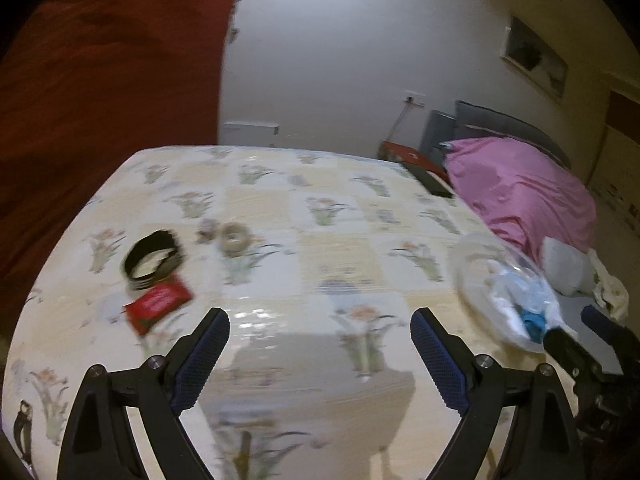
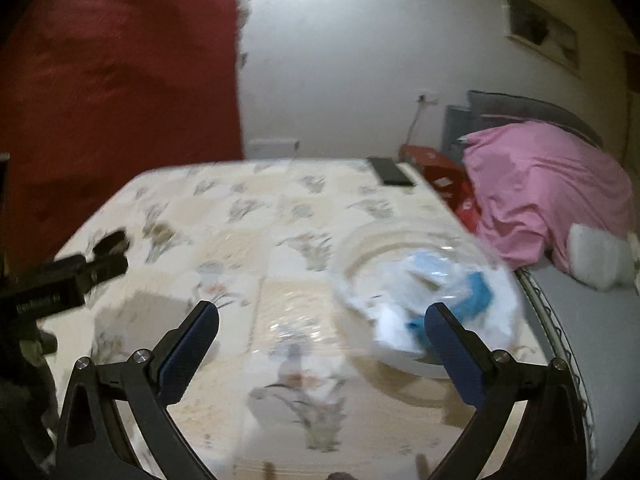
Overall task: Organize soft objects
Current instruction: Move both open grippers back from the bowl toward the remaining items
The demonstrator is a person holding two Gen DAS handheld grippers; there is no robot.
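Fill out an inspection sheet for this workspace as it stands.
Surface: table under a floral cloth.
Job's things: clear bag of white and blue soft items at its right edge.
Clutter: black band, red card, tape roll, dark phone.
Grippers: left claw open, empty; right claw open, at the bag.
Cables: one hanging from a wall socket.
Surroundings: red curtain, pink cloth.
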